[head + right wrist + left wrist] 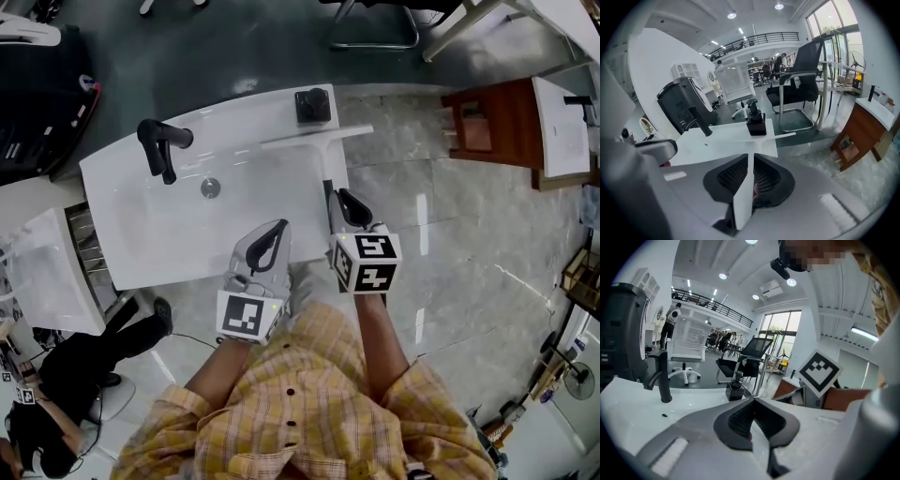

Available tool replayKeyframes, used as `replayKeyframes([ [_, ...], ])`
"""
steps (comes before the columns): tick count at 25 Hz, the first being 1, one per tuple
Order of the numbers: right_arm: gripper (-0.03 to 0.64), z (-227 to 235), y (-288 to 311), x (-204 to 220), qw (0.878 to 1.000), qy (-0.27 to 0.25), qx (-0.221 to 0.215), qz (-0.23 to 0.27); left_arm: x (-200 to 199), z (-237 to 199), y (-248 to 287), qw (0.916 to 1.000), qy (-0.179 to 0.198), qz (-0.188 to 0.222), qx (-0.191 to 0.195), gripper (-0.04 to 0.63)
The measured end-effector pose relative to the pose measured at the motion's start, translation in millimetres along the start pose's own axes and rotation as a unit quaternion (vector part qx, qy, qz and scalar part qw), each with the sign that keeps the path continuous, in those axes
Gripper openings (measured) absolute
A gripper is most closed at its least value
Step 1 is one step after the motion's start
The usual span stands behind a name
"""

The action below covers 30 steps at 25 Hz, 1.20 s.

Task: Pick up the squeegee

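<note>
Plaid sleeves (309,412) fill the bottom of the head view, each arm ending in a gripper over the front of a white sink (159,234).

The squeegee (324,155) is white and T-shaped and sits at the sink's right side. Its blade runs crosswise just in front of a black dispenser (312,105), with the right end poking out past the sink's edge. Its handle runs back toward the person along that edge. The right gripper (345,199) has the end of the handle between its jaws. The jaws are narrowly parted with a pad close on each side. A thin dark slit shows beside the handle, so no firm pinch can be seen.

The left gripper (274,234) is just to the left, over the sink's front edge. Its jaws are pressed together with nothing between them.

In the basin there is a small round drain (210,187), and a black faucet (157,145) stands at the rear left. A wooden cabinet (497,122) stands on the tiled floor well off to the right, and a chair (375,23) stands beyond the sink.
</note>
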State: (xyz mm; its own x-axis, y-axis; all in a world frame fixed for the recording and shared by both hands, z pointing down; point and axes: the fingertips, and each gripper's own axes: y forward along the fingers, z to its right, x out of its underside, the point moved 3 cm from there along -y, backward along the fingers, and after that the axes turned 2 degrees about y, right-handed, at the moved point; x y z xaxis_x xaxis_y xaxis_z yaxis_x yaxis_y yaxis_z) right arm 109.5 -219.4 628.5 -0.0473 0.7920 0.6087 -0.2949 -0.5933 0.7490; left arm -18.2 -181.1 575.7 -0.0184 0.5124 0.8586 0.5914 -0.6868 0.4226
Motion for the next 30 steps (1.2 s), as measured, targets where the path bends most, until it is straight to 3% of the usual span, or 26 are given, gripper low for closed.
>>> replayKeyframes([
  [15,0.126,15,50,24,0.993,0.012,0.0,-0.121,19,-5,22,0.9996,-0.013,-0.024,-0.006,0.002],
  [25,0.114,20,70,36,0.988,-0.004,0.019,-0.151,24,-6,30,0.9994,-0.016,-0.03,-0.009,0.002],
  [30,0.103,17,73,41,0.986,-0.015,0.034,-0.163,24,-8,31,0.9986,-0.04,-0.031,-0.013,0.002],
])
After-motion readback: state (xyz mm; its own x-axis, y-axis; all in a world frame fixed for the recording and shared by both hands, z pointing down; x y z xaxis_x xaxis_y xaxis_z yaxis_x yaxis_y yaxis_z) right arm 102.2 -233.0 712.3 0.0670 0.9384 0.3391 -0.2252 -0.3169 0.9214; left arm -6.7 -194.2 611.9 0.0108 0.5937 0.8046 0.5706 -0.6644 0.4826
